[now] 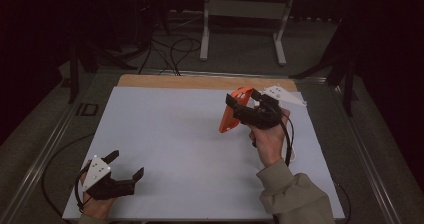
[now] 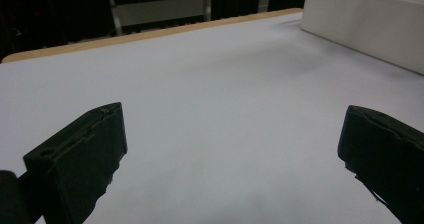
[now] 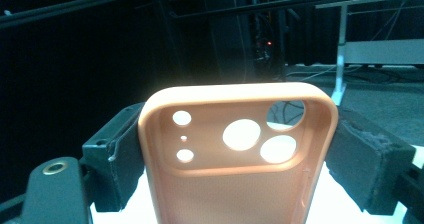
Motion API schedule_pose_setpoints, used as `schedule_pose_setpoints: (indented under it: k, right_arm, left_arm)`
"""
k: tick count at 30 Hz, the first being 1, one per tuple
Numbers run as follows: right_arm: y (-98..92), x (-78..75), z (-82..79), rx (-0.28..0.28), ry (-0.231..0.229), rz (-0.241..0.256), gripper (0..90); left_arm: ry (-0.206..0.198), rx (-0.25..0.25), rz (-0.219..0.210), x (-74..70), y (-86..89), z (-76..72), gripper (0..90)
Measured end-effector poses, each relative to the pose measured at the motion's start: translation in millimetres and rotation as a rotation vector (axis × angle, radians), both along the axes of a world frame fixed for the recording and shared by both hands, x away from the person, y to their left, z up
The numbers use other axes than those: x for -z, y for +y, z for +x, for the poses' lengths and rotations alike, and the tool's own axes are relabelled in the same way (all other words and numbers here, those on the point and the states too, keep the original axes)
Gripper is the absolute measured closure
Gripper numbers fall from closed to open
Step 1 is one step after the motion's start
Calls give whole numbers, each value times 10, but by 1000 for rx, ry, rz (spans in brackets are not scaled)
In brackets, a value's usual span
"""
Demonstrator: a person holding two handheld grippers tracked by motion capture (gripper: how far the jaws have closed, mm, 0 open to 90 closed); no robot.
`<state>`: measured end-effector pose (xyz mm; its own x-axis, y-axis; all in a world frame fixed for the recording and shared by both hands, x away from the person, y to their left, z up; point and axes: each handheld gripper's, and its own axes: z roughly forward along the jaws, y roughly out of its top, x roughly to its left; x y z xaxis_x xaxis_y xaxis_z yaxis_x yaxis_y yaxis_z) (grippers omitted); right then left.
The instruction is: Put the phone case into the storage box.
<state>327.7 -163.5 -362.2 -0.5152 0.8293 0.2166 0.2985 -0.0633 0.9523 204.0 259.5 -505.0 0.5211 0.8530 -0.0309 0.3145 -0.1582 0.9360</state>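
Nearest the person, at the front left corner of the worktop, the left hand-held gripper is hovering low with its jaws spread wide and nothing between them; in the left gripper view the two black jaws are standing well apart over bare pale surface, with a white block lying farther off at the upper right.

Farther in, on the right side, the right hand-held gripper is being held up above the worktop, and it is pinching an orange phone case across its width; in the right gripper view the case is sitting upright between the jaws, open inner side toward the camera, camera cut-outs near its top edge, each jaw pressing on one long side wall.

Judging from its thin walls and hollow shell, the case is looking very light and somewhat flexible, probably rubbery plastic; it is likely bowing inward if squeezed hard, so a gentle pinch should be enough; the smooth rim may be slipping a little against the pads if the case is twisted. The side walls, where the grip is now, seem the firmest place to hold; the perforated region around the lens holes is looking weakest. Nothing about it appears fragile; a drop would probably do no harm.

Beyond the worktop's wooden far edge, a white stand is standing on the dark floor.
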Motion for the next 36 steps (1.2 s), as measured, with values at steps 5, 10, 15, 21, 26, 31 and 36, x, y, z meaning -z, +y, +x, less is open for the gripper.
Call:
schedule_pose_setpoints:
  k: [5,10,15,21,26,31,36]
  right_arm:
    - [-37,-33,49,15,0,-15,166]
    - [-104,-59,89,37,3,-8,166]
    - [-141,-81,142,59,-3,-27,166]
    - [-165,-94,222,84,-5,-45,166]
    - [-176,-85,288,108,3,-45,166]
    - [-198,-76,353,126,8,-59,166]
    - [-251,-89,404,150,11,-45,166]
  left_arm:
    - [-13,-3,-1,-4,21,-32,3]
    - [-16,-6,-2,3,24,-39,3]
    - [-9,-12,-8,32,34,-23,3]
    - [-18,-24,-10,30,40,-27,3]
    - [-24,-32,-19,32,35,-24,3]
    - [-24,-41,-14,36,32,-18,3]
    - [-25,-49,-14,46,22,-17,3]
